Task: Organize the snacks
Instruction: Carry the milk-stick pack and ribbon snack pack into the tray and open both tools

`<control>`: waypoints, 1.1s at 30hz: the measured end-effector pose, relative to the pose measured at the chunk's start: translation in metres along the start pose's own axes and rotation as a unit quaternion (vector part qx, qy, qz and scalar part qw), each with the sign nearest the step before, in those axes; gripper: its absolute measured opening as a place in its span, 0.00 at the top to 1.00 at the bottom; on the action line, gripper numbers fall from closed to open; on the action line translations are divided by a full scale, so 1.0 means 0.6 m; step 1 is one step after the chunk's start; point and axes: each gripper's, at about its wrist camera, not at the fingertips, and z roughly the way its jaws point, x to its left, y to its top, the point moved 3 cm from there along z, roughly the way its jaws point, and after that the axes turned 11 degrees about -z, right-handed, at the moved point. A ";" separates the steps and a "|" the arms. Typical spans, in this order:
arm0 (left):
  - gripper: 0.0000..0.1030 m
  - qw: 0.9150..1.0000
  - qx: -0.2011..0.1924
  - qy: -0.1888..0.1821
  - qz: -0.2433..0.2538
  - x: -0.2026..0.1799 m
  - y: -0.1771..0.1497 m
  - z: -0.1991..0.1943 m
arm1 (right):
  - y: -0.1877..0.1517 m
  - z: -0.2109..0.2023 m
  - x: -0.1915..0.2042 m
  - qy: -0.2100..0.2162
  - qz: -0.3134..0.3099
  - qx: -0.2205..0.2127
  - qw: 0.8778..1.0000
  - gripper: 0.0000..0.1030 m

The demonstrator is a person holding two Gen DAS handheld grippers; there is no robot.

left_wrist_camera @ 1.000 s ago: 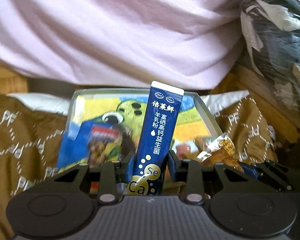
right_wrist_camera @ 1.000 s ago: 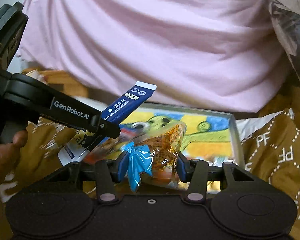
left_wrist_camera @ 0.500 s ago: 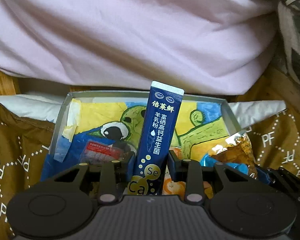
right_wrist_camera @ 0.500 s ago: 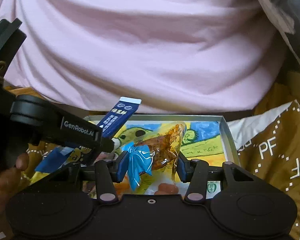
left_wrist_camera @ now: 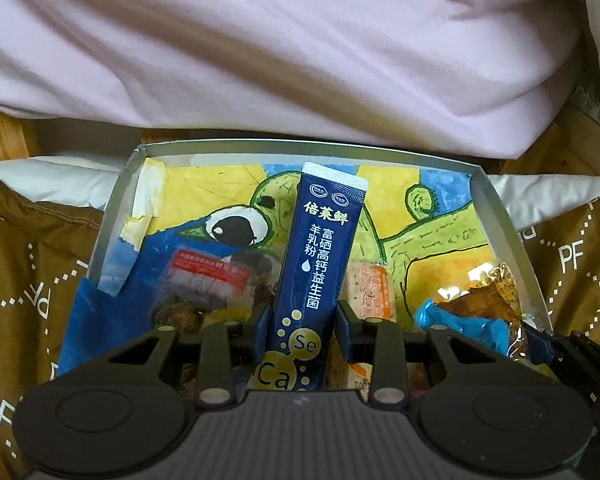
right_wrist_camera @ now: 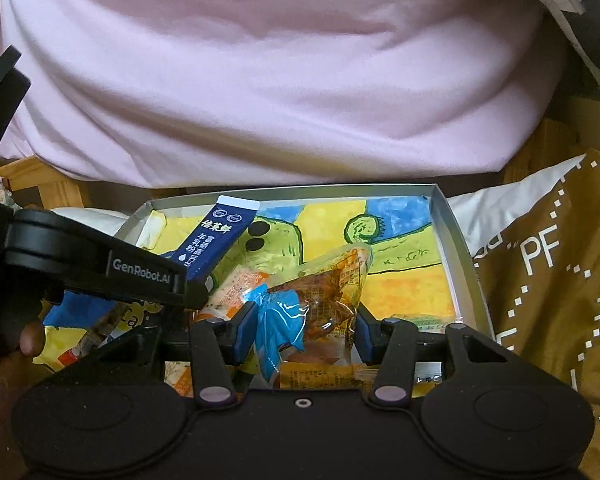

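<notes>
My left gripper [left_wrist_camera: 300, 326] has its jaws pinching a dark blue sachet [left_wrist_camera: 320, 256], standing upright over the box [left_wrist_camera: 500, 216]. My right gripper [right_wrist_camera: 300, 330] has its jaws clamped on a clear orange snack packet with a blue end [right_wrist_camera: 320, 300], tilted, above the box's near right part. The box's floor is a yellow and green drawing, with an orange packet [left_wrist_camera: 370, 288] and a red-labelled packet [left_wrist_camera: 204, 276] lying inside. Pink shirt [right_wrist_camera: 280, 80] just beyond.

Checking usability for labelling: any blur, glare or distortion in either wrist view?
Left wrist view: the navy sachet prints sharp, the red-labelled packet behind is blurred; right wrist view: glare on the clear snack wrapper, fisheye bends the box rim.
</notes>
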 end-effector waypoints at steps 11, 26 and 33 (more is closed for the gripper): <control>0.62 1.000 -0.001 0.007 0.011 -0.003 -0.005 0.003 | 0.000 0.004 0.004 -0.002 -0.001 0.012 1.000 0.41; 0.42 1.000 0.003 0.011 -0.009 0.008 0.003 -0.009 | 0.000 0.002 0.000 -0.013 -0.008 0.004 1.000 0.20; 0.26 0.999 -0.011 0.006 -0.037 0.031 0.010 -0.032 | 0.009 -0.008 0.002 -0.019 -0.001 -0.007 1.000 0.11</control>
